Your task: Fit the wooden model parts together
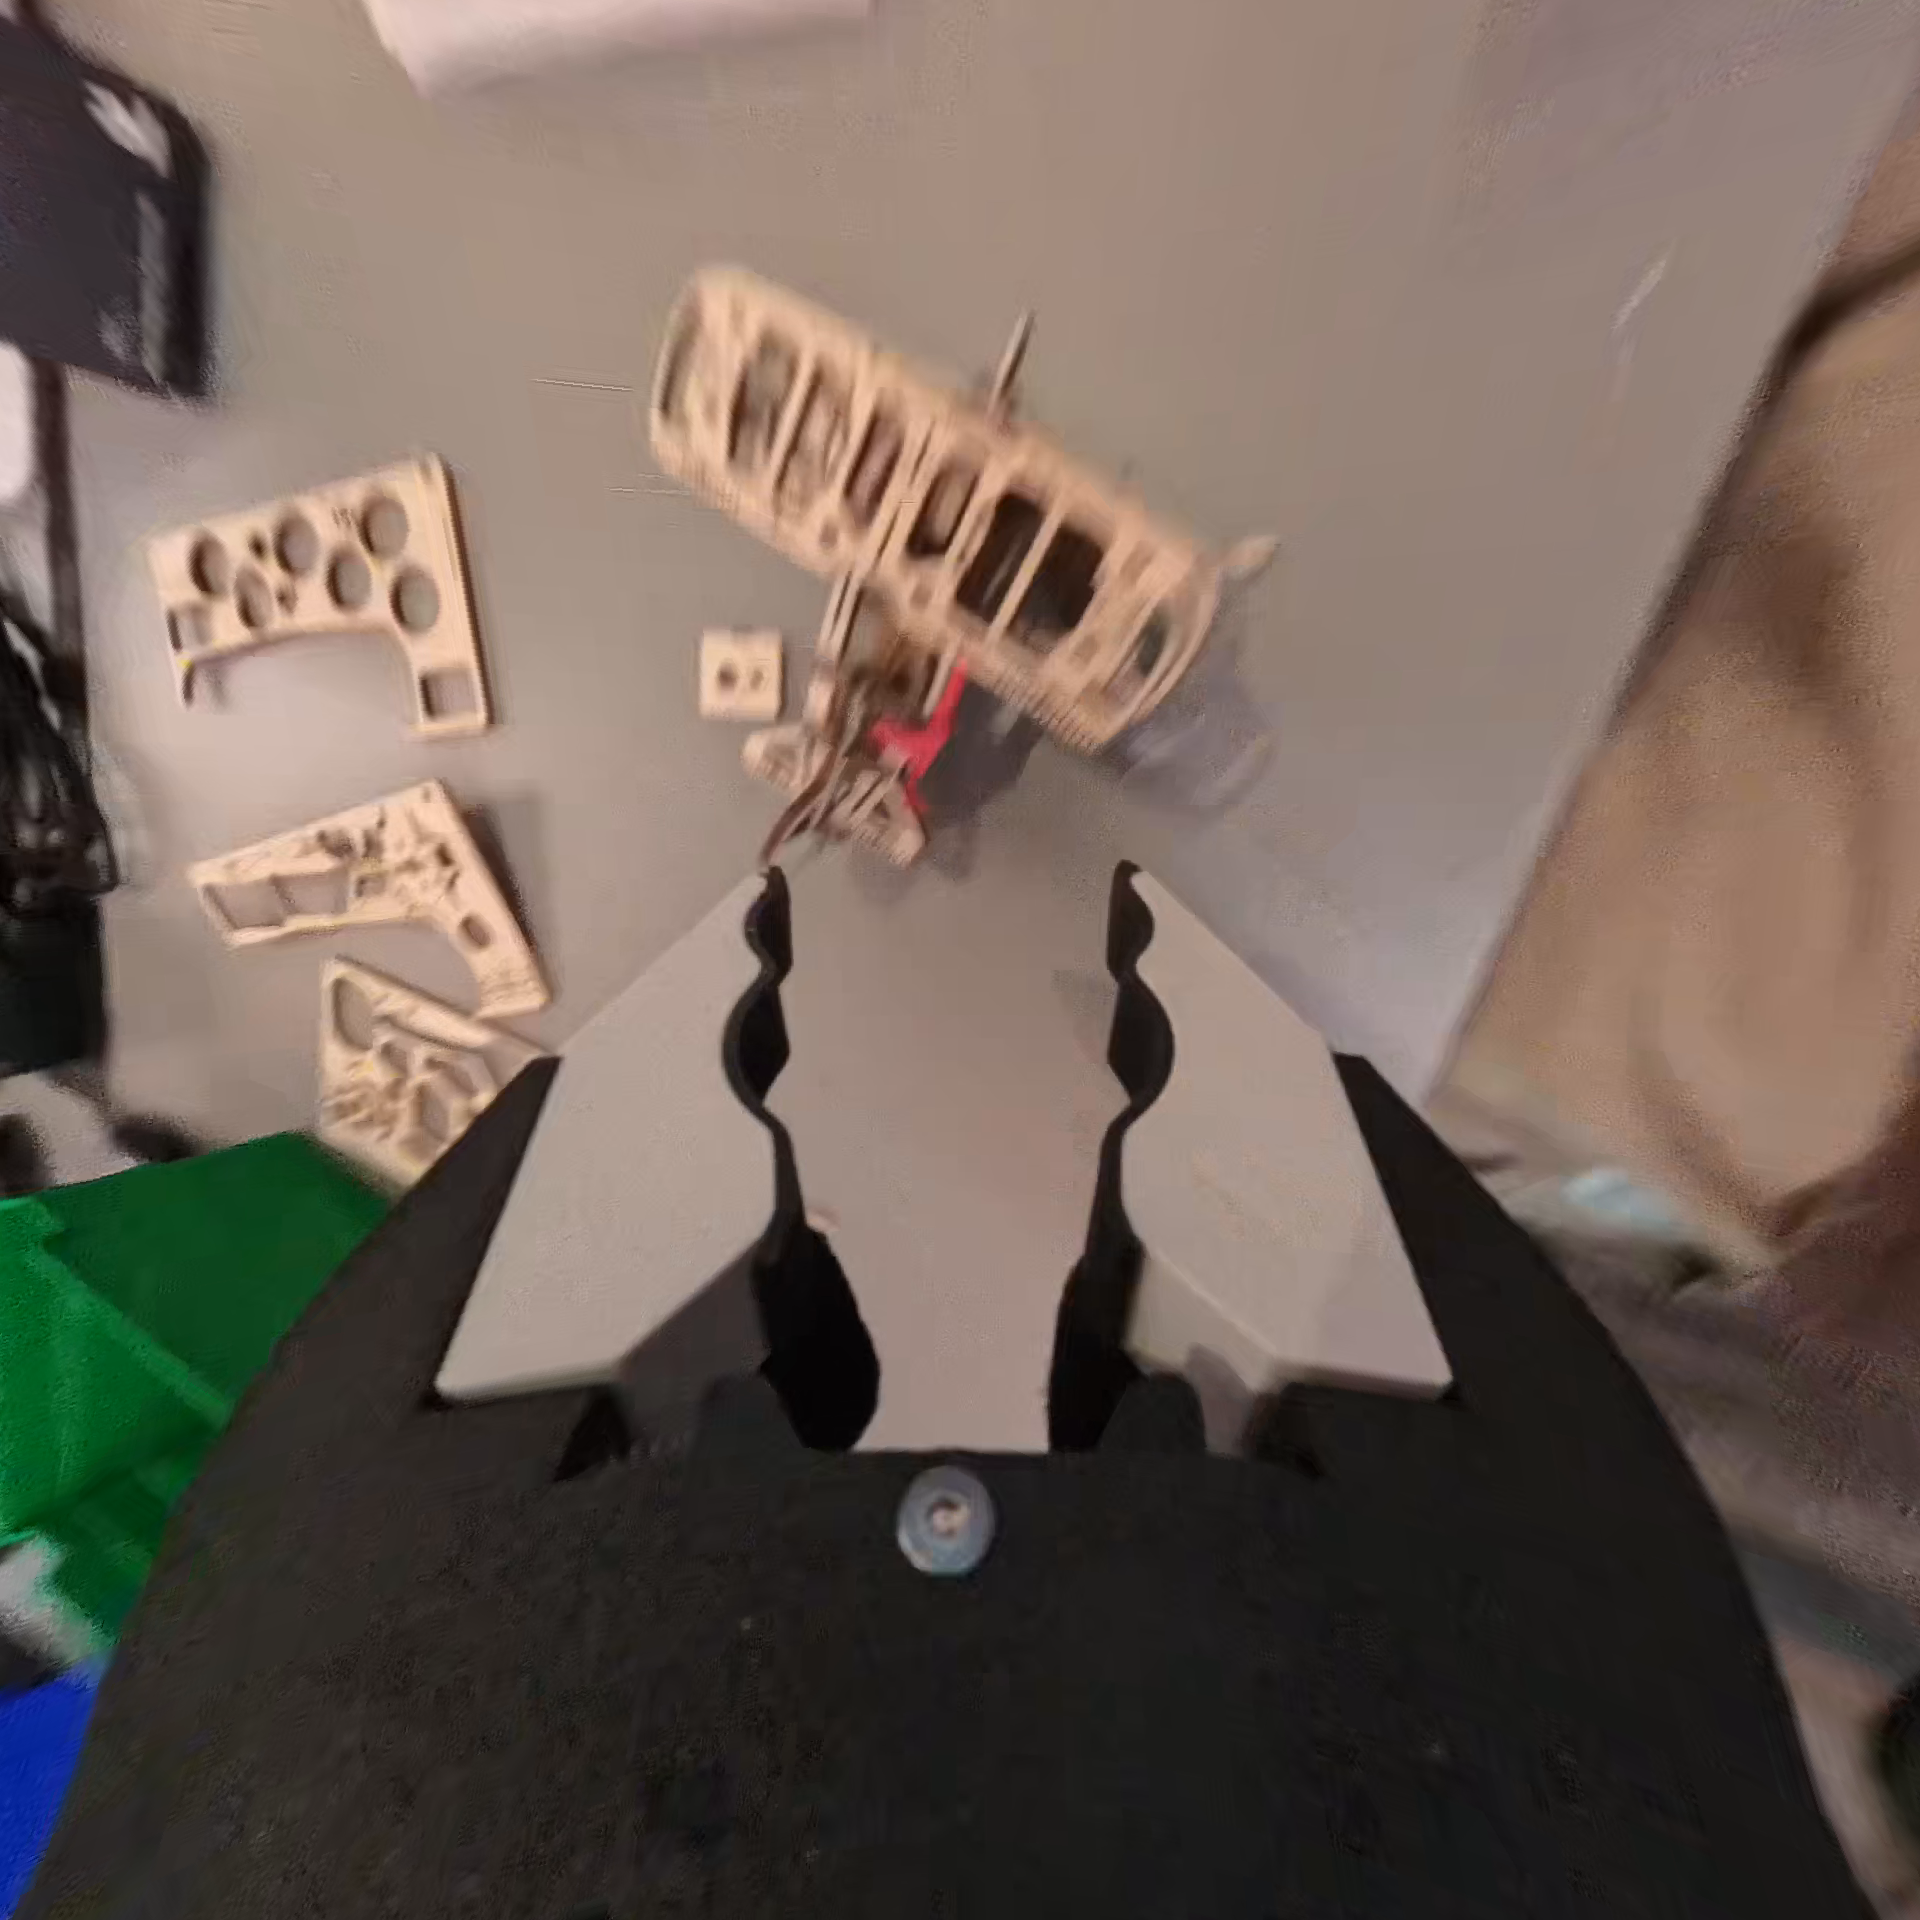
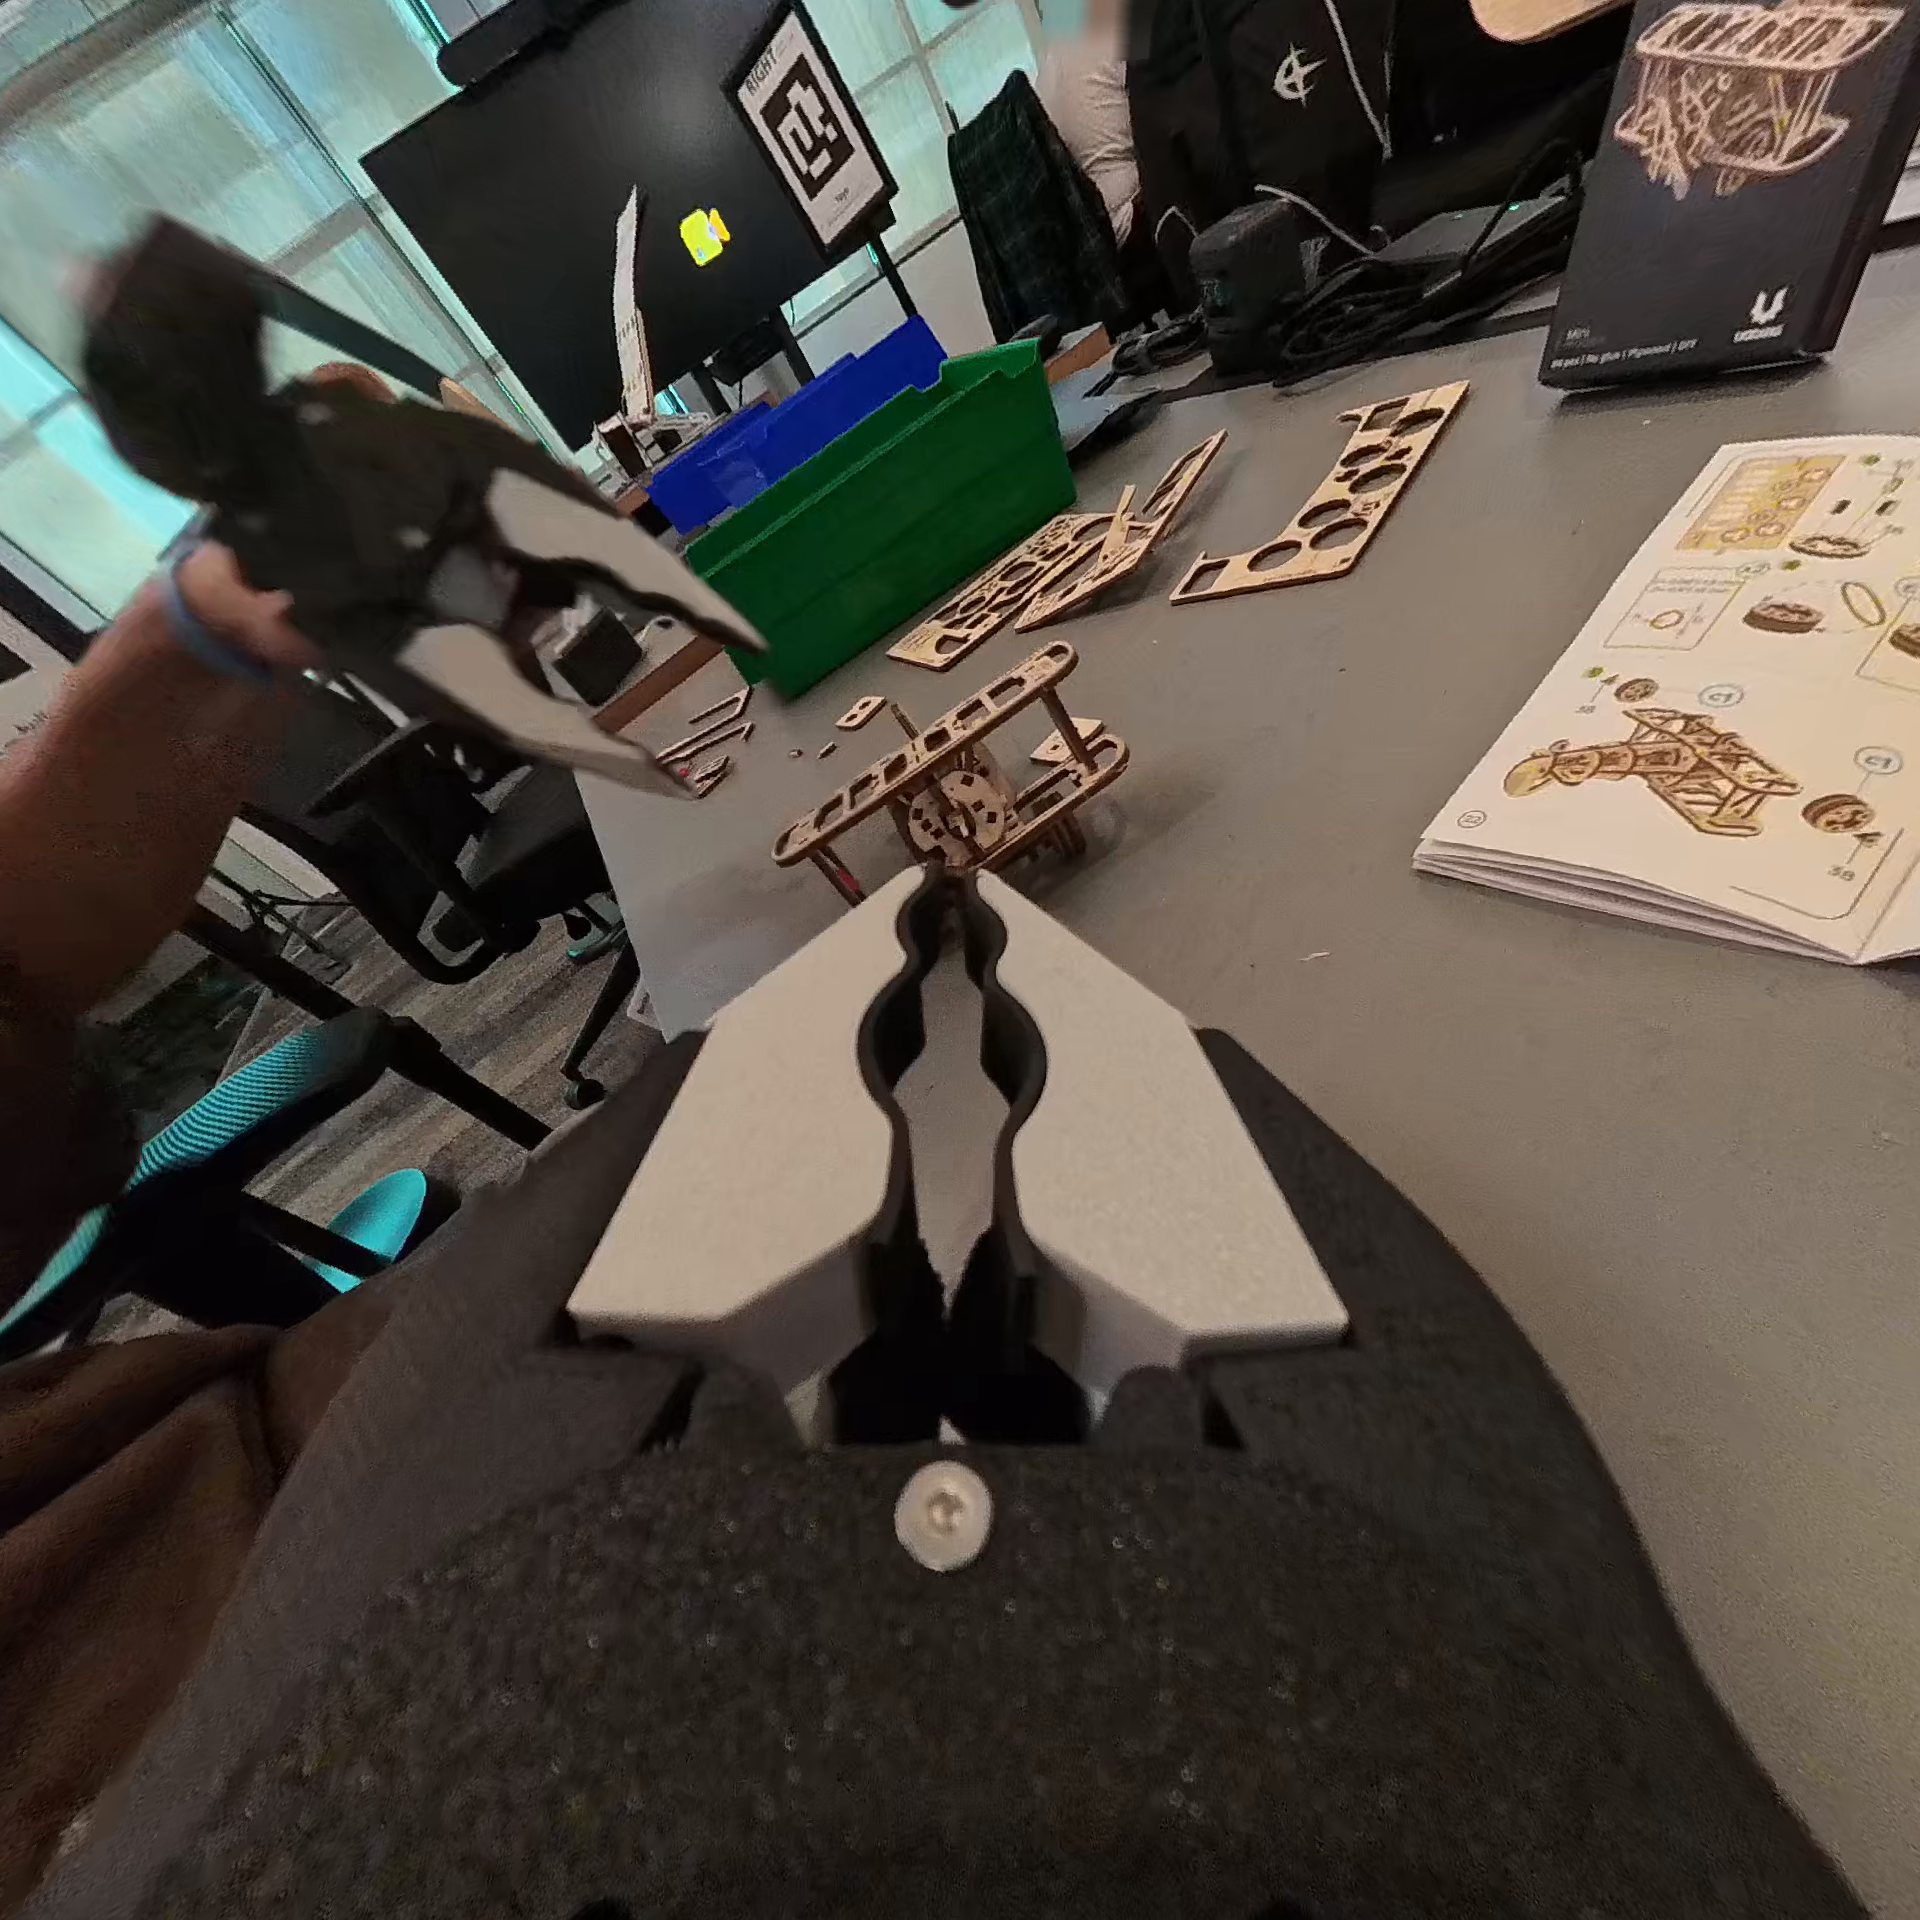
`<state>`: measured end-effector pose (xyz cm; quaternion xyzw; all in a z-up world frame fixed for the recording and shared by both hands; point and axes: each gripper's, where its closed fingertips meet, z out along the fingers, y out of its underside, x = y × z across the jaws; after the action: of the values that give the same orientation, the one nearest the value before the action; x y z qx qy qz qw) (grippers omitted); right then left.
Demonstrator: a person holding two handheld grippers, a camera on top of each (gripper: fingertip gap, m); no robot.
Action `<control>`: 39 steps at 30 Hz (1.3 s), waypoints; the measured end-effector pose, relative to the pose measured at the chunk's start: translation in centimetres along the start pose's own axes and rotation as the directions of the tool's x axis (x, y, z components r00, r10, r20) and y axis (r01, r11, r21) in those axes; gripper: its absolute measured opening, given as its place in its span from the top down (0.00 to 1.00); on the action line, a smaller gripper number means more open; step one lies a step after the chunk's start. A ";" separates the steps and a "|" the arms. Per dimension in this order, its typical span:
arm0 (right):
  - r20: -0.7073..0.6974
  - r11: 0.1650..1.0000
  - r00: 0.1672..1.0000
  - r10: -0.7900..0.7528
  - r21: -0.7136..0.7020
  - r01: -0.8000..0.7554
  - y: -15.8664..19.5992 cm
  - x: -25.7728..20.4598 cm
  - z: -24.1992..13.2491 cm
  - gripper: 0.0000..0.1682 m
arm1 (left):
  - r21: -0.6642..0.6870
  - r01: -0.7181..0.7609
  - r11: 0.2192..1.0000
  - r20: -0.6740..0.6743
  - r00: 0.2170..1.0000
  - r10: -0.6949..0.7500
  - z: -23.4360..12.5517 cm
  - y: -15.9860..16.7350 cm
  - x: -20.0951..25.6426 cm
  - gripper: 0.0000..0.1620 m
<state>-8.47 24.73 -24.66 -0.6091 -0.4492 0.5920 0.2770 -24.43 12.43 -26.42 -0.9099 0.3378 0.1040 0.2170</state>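
The wooden biplane model (image 2: 951, 774) stands on the grey table (image 2: 1351, 1091). My right gripper (image 2: 952, 881) is closed to a narrow gap at the model's front, just below its round gear, and seems to pinch a part there. My left gripper (image 2: 719, 717) is open and empty. A hand holds it in the air to the left of the model. In the blurred left wrist view the model (image 1: 914, 520) lies ahead of the open left gripper (image 1: 948, 881), with a red part (image 1: 920, 743) on its near side.
Punched-out wooden sheets (image 2: 1320, 509) (image 1: 322, 592) and small loose pieces (image 2: 717, 727) (image 1: 740, 675) lie on the table. A green bin (image 2: 894, 530) and a blue bin (image 2: 810, 426) stand behind them. An instruction booklet (image 2: 1714, 727) lies on the right. A black box (image 2: 1745, 177) stands at the back.
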 end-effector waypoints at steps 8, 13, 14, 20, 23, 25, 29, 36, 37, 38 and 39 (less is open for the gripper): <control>0.020 1.000 1.000 -0.016 0.000 0.016 -0.2 -0.5 -0.2 0.99 | -0.019 -0.297 0.955 -0.324 0.905 0.275 6.8 -1.9 -0.8 0.55; 0.032 1.000 0.999 0.007 0.010 -0.007 -0.3 -0.3 -0.3 0.99 | -0.110 -0.399 0.910 -0.510 0.809 0.293 8.5 -1.2 -0.1 0.49; 0.032 1.000 0.999 0.011 0.009 -0.011 -0.3 -0.2 -0.3 0.99 | -0.103 -0.408 0.907 -0.541 0.788 0.293 8.5 -1.3 0.3 0.51; 0.040 1.000 0.999 -0.007 -0.020 0.008 0.2 0.1 -0.1 0.99 | -0.050 -0.461 0.886 -0.559 0.748 0.358 10.0 -1.8 0.9 0.73; 0.077 0.994 0.992 -0.097 -0.051 0.101 0.1 -0.6 -0.2 0.99 | 0.058 -0.405 0.913 -0.503 0.778 0.377 9.6 -3.5 1.1 0.74; 0.112 0.978 0.978 -0.178 -0.088 0.189 -0.2 -1.4 -0.2 0.99 | 0.190 -0.336 0.923 -0.415 0.824 0.386 9.0 -5.9 0.8 0.74; 0.116 0.925 0.939 -0.324 -0.170 0.340 -2.6 -1.0 -0.7 0.99 | 0.420 -0.215 0.882 -0.247 0.908 0.339 8.2 -10.3 0.6 0.75; 0.243 0.889 0.898 -0.367 -0.191 0.416 -7.7 -1.7 -1.2 0.99 | 0.840 0.182 0.511 -0.346 0.906 0.246 1.8 -17.6 2.5 0.74; 0.256 0.864 0.882 -0.395 -0.221 0.451 -8.1 -1.9 -1.1 0.99 | 0.863 0.229 0.450 -0.370 0.893 0.256 1.1 -18.0 2.6 0.74; 0.276 0.840 0.868 -0.413 -0.253 0.480 -8.5 -2.1 -1.0 0.99 | 0.875 0.273 0.400 -0.399 0.875 0.275 0.6 -18.4 2.8 0.74; 0.300 0.818 0.855 -0.423 -0.281 0.503 -8.8 -2.4 -0.8 0.99 | 0.879 0.311 0.361 -0.425 0.854 0.301 0.2 -18.6 3.1 0.74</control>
<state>-9.39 26.67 -15.75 -0.4494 -0.7103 0.4815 0.2483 -9.83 23.38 -21.62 -0.6158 0.3779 -0.3567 0.5922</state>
